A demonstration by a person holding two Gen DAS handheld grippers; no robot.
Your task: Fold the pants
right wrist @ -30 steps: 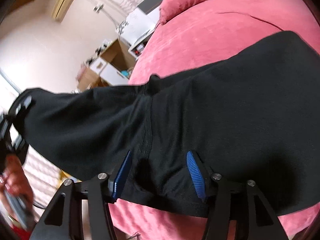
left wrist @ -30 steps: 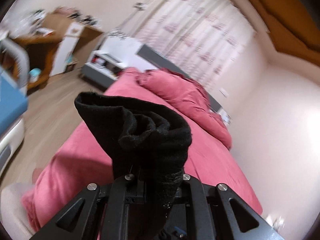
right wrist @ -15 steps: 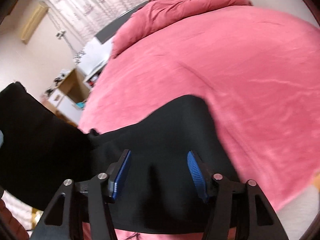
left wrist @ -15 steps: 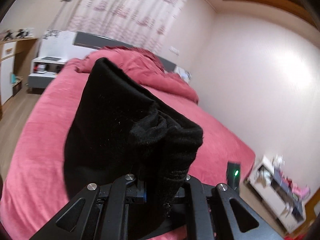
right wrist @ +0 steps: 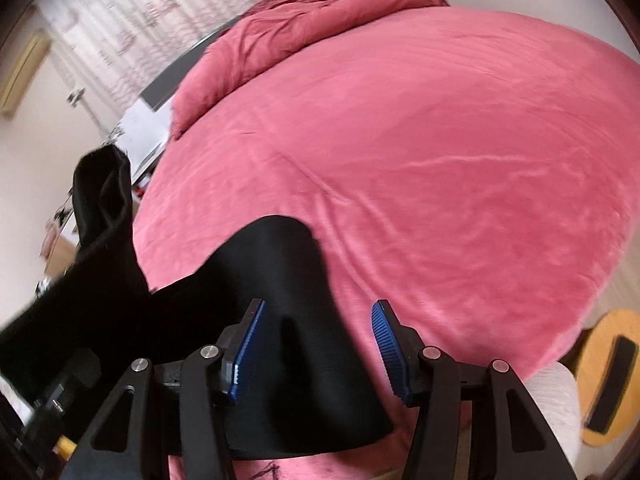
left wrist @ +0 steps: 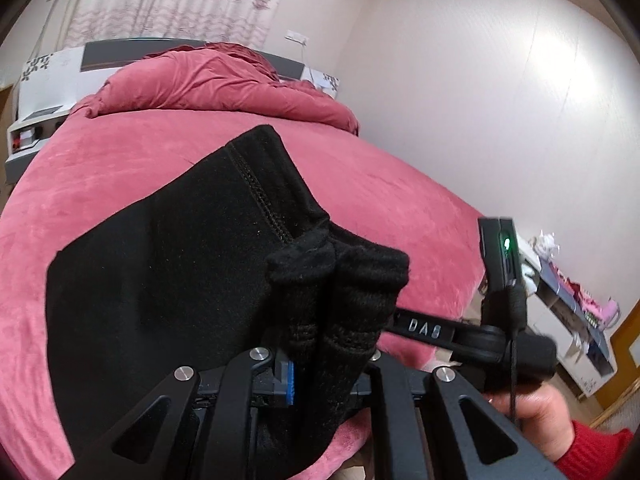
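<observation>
Left gripper (left wrist: 320, 364), fingers pressed together on a bunched end of the black pants (left wrist: 168, 280), which rise above the red bedspread (left wrist: 380, 184); the gathered cuffs stand up between the jaws, and a stitched seam runs along the raised fold. Right gripper (right wrist: 316, 344), blue pads (right wrist: 248, 344) spread wide with nothing between them, poised just above the part of the pants (right wrist: 288, 280) lying flat near the foot of the bed. One lifted end of the garment hangs at far left of the right wrist view. Crumpled red duvet (left wrist: 208, 80) at the headboard; patterned curtain (left wrist: 180, 0) behind.
</observation>
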